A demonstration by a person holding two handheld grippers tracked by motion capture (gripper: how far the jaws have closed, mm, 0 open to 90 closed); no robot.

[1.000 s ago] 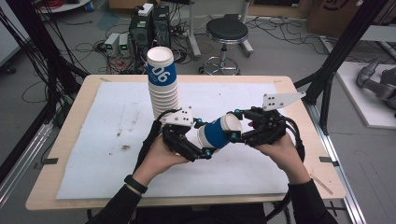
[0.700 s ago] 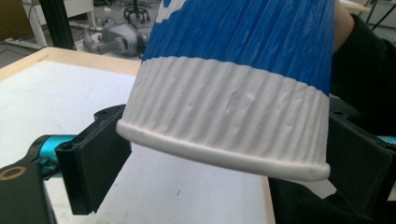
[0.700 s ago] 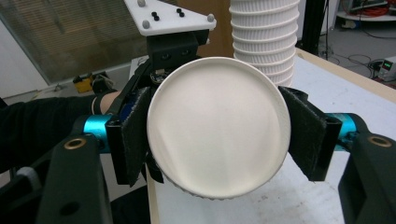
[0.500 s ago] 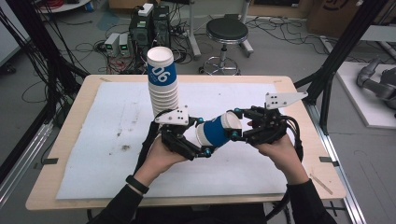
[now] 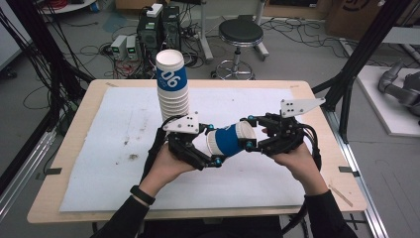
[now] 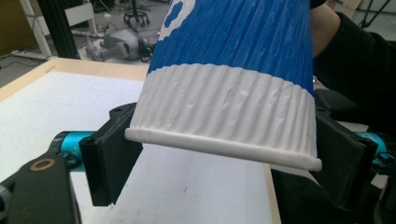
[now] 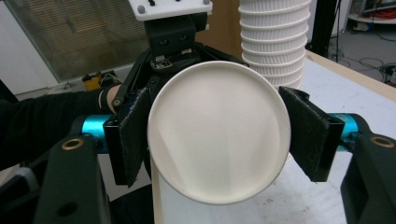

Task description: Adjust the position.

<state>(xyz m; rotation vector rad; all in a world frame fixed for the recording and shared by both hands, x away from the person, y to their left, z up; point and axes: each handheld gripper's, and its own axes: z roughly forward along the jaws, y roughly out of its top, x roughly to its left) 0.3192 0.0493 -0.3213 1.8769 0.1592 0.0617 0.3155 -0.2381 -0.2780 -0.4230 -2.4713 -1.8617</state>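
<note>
so i've got the blue-and-white ribbed paper cup (image 5: 230, 140) sideways above the white table mat (image 5: 99, 163), left gripper (image 5: 210, 148) just closing on its rim end, right gripper (image 5: 250, 134) just easing at its base, pads touching.

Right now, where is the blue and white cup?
In the high view the blue and white cup lies sideways above mid-table, between the left gripper and right gripper, just right of the cup stack.
</note>
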